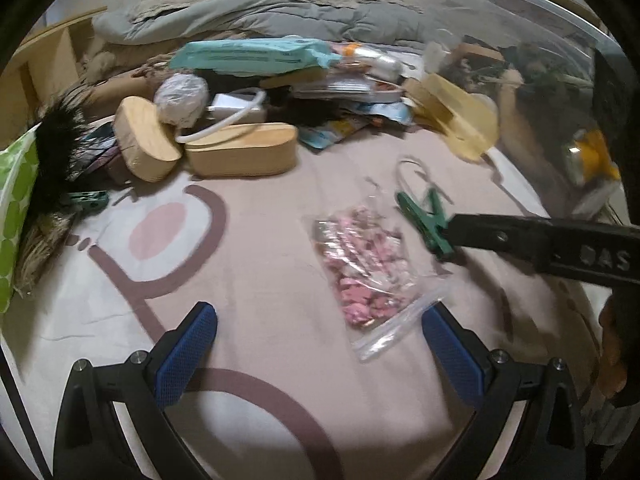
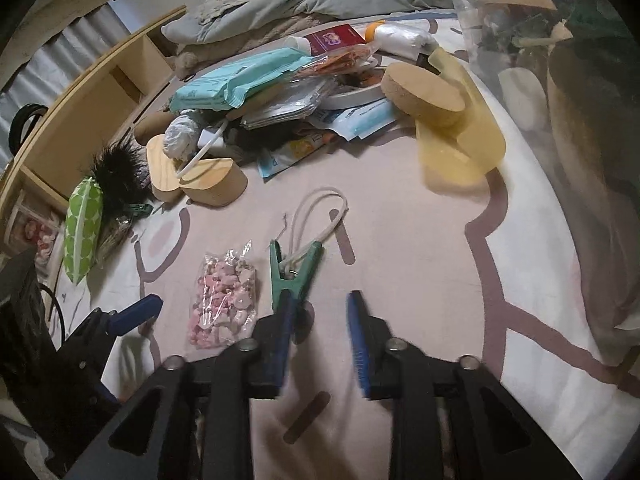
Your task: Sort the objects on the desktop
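A green clothes peg (image 2: 294,268) with a white cord loop (image 2: 316,216) lies on the pink-and-white patterned sheet (image 2: 400,240). My right gripper (image 2: 322,312) is open right behind it. Its left fingertip (image 2: 286,312) touches the peg's handle end, while the other finger stands apart. A clear zip bag of pink pieces (image 2: 224,300) lies just left of the peg. In the left wrist view my left gripper (image 1: 320,328) hangs wide open over the sheet, with the zip bag (image 1: 364,276) ahead near its right finger (image 1: 448,340). There the peg (image 1: 428,220) meets the right gripper's (image 1: 456,236) tip.
A heap at the back holds a teal packet (image 1: 252,54), two wooden oval boxes (image 1: 240,148), a white charger (image 1: 236,106) and a yellow translucent piece (image 1: 460,116). A clear plastic bin (image 1: 560,80) stands at right. A green dotted pouch (image 1: 16,208), black feathers (image 1: 60,140) and another green peg (image 1: 88,200) sit at left.
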